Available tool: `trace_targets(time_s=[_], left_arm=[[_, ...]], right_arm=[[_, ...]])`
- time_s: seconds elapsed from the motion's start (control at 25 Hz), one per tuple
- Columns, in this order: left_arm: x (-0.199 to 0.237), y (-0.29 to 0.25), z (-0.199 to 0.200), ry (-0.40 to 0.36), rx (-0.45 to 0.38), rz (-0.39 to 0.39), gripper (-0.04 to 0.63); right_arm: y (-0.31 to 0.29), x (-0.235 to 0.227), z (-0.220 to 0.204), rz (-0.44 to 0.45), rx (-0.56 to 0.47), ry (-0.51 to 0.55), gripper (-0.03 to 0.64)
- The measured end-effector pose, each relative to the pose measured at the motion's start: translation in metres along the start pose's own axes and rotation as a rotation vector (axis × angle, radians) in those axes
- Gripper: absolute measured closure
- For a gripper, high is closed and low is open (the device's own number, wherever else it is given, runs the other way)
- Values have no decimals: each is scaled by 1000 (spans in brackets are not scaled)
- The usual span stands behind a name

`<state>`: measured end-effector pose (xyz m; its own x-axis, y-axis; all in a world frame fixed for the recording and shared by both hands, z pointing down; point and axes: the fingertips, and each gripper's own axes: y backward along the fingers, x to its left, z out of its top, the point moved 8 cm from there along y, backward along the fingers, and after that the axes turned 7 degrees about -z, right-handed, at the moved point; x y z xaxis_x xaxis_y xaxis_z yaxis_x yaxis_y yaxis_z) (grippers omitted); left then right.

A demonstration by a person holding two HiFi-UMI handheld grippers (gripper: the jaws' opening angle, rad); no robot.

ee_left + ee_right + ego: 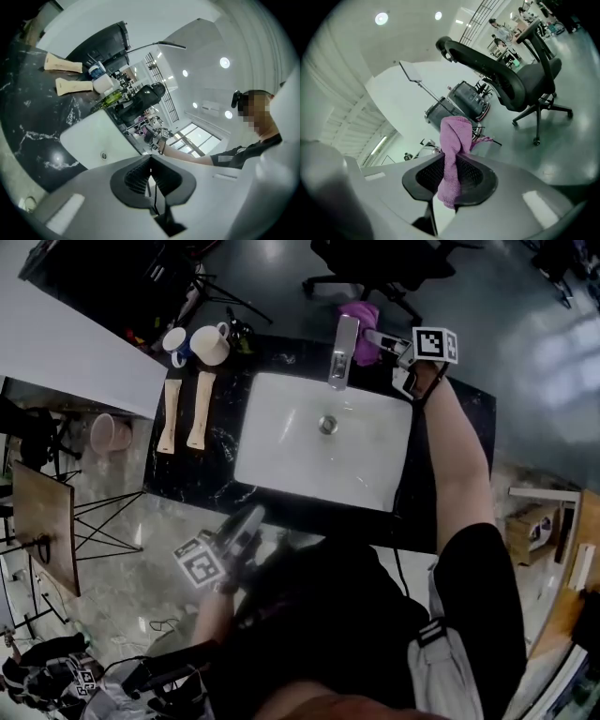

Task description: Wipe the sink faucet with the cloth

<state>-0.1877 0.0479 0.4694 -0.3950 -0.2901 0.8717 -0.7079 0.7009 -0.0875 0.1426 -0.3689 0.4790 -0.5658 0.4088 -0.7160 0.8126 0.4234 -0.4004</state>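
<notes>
Dark shirt (337,615) fills the bottom of the head view and hides the counter's (187,474) near edge, and the left gripper (246,526) pokes out at lower centre, jaws pressed together on nothing. Up at the top right, the right gripper (382,339) pinches the cloth (362,317): pink, fuzzy, bunched into a fold, its lower end lost between the pads. It sits just right of the faucet (342,351), which blocks part of it, above the white sink (281,418); whether cloth touches faucet is hard to tell.
</notes>
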Motion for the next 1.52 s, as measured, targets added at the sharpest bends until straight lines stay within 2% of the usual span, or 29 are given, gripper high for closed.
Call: trace_targets(time_s=[0.16, 0.2, 0.32, 0.36, 0.6, 0.72, 0.84, 1.0, 1.08, 1.28, 1.52], left_arm=[[2, 4, 21, -29, 45, -71, 594], [4, 6, 24, -28, 53, -86, 595], [8, 6, 31, -26, 88, -132, 594], [7, 5, 33, -31, 103, -147, 595], [1, -12, 51, -127, 203, -234, 594], [-4, -24, 52, -195, 263, -275, 594], [-10, -32, 48, -256, 325, -300, 580], [-20, -35, 42, -292, 377, -346, 527], [-24, -34, 39, -295, 382, -366, 468], [-30, -34, 33, -299, 410, -383, 370], [-29, -32, 27, -289, 443, -384, 367]], right_arm=[[40, 30, -28, -44, -95, -26, 535], [46, 41, -36, -25, -119, -21, 535], [57, 92, -63, 131, -198, 47, 535], [64, 108, -77, 130, -216, 53, 535], [83, 206, -192, -35, -292, 57, 535], [77, 242, -252, -77, -302, 37, 535], [75, 267, -292, -118, -300, 63, 535], [69, 287, -320, -160, -299, 114, 535], [67, 293, -330, -186, -299, 121, 535], [63, 306, -348, -204, -275, 169, 535], [53, 320, -358, -210, -226, 260, 535]])
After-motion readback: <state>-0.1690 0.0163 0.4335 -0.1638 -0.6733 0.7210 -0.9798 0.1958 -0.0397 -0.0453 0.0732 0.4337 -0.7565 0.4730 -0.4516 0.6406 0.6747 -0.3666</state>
